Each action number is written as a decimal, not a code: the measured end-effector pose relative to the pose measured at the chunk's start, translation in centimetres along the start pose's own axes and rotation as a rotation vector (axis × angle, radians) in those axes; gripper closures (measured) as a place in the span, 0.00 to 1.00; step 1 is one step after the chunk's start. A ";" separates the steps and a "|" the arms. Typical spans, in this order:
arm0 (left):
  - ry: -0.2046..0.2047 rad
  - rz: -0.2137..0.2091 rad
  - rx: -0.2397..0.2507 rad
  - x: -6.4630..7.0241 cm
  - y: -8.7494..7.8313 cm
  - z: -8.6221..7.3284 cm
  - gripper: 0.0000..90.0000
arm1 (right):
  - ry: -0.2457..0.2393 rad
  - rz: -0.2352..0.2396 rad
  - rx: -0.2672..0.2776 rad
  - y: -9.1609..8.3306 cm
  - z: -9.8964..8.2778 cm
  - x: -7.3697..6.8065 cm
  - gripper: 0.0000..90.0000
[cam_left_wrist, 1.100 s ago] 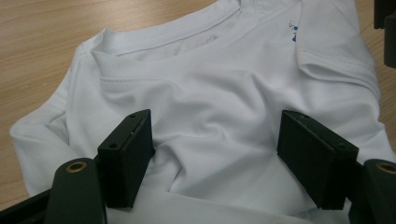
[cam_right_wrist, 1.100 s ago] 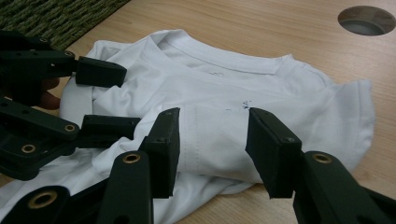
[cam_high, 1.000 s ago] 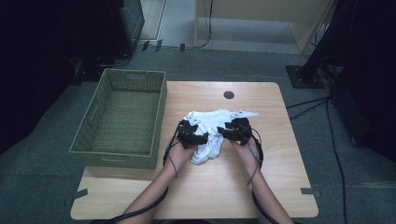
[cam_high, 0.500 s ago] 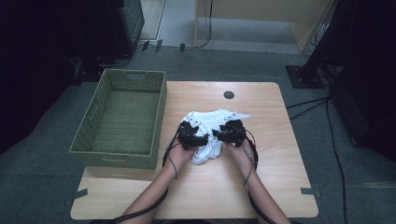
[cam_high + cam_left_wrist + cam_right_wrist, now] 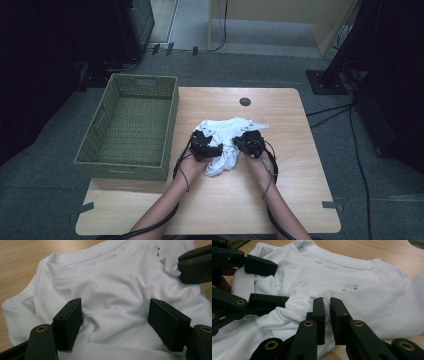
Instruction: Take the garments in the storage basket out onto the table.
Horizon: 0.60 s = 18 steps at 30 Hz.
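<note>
Right gripper view showed the right gripper (image 5: 327, 305), its jaws just closed, pinching a fold of the white shirt (image 5: 367, 302); beside it, the left gripper (image 5: 113, 322) spread wide, pads pressing cloth.

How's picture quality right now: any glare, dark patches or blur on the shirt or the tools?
High view: the table is evenly lit, its surroundings fall into deep shadow, and the white shirt looks soft with folds hard to read. Left gripper view: sharp, no glare, soft shadows in the creases around the left tool. Right gripper view: right tool crisp, cloth pinched between its pads, far background slightly soft.
</note>
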State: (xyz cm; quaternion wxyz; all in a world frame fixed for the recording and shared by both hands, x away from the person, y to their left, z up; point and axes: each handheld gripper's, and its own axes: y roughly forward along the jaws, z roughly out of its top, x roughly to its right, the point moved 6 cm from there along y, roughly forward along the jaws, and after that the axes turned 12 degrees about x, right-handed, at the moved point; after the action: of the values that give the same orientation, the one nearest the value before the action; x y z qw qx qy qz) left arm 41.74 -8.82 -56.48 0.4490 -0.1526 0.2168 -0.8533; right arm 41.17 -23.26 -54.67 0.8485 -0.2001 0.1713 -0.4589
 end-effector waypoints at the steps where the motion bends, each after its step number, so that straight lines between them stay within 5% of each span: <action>1: 0.000 0.000 0.000 0.0 0.0 0.0 0.31 | 0.001 -0.002 -0.002 -0.1 0.0 0.1 0.94; 18: -0.005 0.024 0.000 0.0 0.0 0.0 0.31 | 0.047 -0.077 0.038 -2.3 -0.6 3.7 0.96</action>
State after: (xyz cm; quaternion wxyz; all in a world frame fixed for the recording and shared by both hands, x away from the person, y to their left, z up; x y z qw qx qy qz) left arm 41.69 -8.83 -56.50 0.4596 -0.1522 0.2175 -0.8475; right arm 41.16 -27.60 -54.48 0.8296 -0.1797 0.1747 -0.4989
